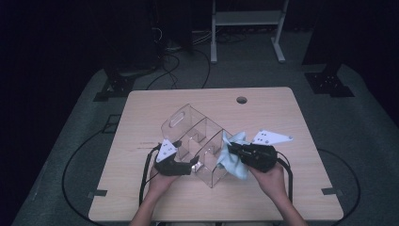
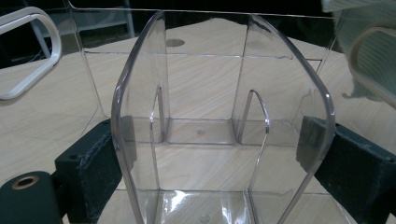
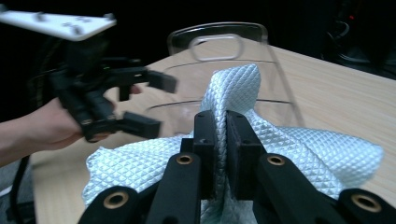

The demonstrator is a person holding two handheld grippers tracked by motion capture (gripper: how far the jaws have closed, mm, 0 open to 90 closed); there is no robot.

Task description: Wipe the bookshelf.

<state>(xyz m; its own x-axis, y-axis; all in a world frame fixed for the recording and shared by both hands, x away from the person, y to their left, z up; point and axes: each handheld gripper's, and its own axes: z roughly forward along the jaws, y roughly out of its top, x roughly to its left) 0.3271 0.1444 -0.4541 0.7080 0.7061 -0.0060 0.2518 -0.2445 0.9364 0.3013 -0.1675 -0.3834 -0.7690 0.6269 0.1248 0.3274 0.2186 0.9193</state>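
Observation:
A clear plastic organizer (image 1: 190, 129) with several compartments and a handle slot stands on the wooden table (image 1: 282, 188). My left gripper (image 1: 194, 165) holds its near end. In the left gripper view the two black pads (image 2: 100, 154) press the outside of the organizer's (image 2: 205, 93) curved wall from both sides. My right gripper (image 1: 230, 149) is shut on a light blue quilted cloth (image 1: 234, 162), bunched against the organizer's right side. In the right gripper view the cloth (image 3: 299, 154) rises between the closed jaws of my right gripper (image 3: 220, 126), in front of the organizer (image 3: 219, 46); the left gripper (image 3: 140, 102) is at the left.
A round cable hole (image 1: 242, 100) sits near the table's far edge. Cables (image 1: 75, 160) loop over the grey floor around the table. A white metal frame (image 1: 247, 19) and black stand bases (image 1: 115, 87) stand beyond the table.

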